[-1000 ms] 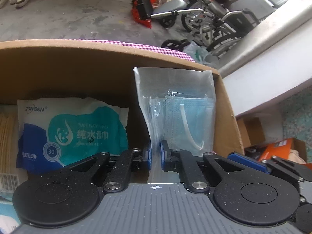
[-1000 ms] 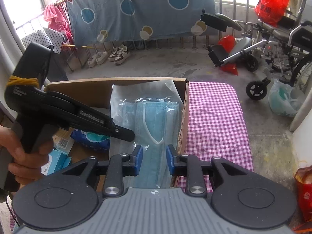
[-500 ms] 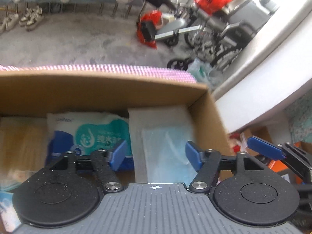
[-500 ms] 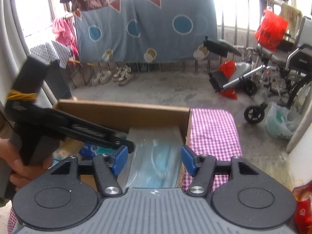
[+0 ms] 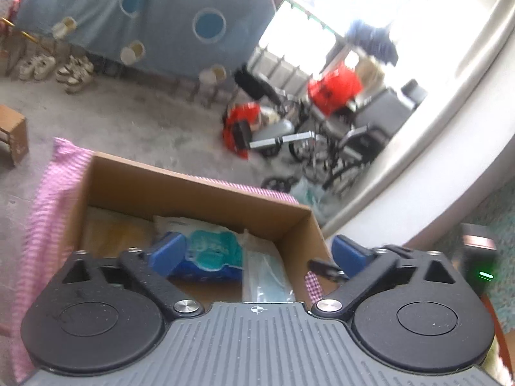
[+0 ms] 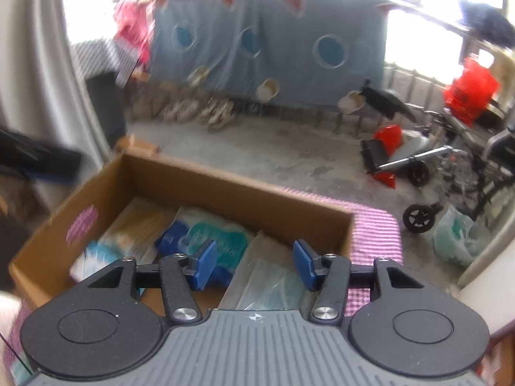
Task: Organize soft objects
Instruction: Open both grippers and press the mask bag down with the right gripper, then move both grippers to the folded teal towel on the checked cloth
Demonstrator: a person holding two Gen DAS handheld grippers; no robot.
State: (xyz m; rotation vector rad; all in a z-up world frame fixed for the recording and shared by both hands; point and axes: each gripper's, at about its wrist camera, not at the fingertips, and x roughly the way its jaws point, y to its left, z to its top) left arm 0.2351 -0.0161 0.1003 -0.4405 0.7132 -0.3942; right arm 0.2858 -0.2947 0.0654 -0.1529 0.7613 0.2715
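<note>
An open cardboard box (image 5: 199, 193) (image 6: 225, 193) sits on a pink checked cloth (image 5: 48, 186) (image 6: 376, 231). A clear bag of blue face masks (image 5: 265, 276) (image 6: 270, 280) lies at its right end. Beside it is a blue and teal wet-wipes pack (image 5: 214, 251) (image 6: 225, 241), with a yellowish pack (image 5: 116, 231) (image 6: 141, 225) further left. My left gripper (image 5: 259, 252) hangs above the box, its jaws opening wide and holding nothing. My right gripper (image 6: 254, 263) hovers over the mask bag, its jaws closing a little with nothing pressed between the pads.
Concrete floor lies beyond the box, with a wheelchair (image 5: 347, 135) (image 6: 450, 160) at the right and a blue spotted sheet (image 5: 145, 16) (image 6: 273, 41) hanging at the back. Shoes (image 5: 54, 67) line the floor under it. A white wall (image 5: 434, 160) is close on the right.
The left gripper let go of the mask bag and opened wide; the right opened too. Both pulled up and back. The bag went from upright to lying in the box.
</note>
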